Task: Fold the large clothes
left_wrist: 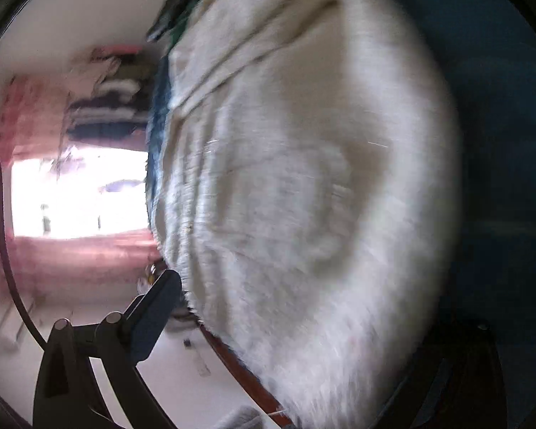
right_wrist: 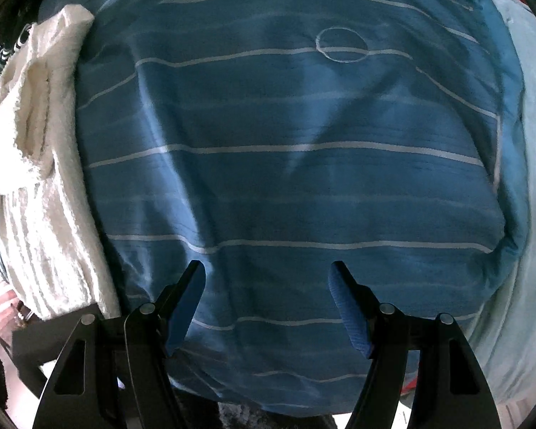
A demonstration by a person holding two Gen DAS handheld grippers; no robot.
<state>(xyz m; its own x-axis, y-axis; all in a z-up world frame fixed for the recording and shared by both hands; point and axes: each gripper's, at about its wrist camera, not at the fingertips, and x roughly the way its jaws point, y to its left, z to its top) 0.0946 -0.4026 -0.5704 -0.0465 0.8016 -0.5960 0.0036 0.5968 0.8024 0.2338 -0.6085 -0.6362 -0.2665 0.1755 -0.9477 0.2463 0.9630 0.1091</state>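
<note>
A large blue cloth with thin white stripes [right_wrist: 286, 178] lies spread out and fills the right wrist view. My right gripper [right_wrist: 268, 286] hovers over its near part, jaws wide apart and empty. A white fluffy garment [right_wrist: 39, 178] lies along the blue cloth's left side. In the blurred left wrist view the same white garment [left_wrist: 303, 178] fills the middle. Only the left finger [left_wrist: 153, 314] of my left gripper shows there, just left of the garment's edge; the other finger is lost in dark shadow, so its jaw state is unclear.
Stacked folded clothes [left_wrist: 107, 107] and a bright window [left_wrist: 78, 193] lie to the left in the left wrist view. A dark cable [left_wrist: 3, 236] curves along the left edge. A pale blue sheet [right_wrist: 529, 178] borders the blue cloth on the right.
</note>
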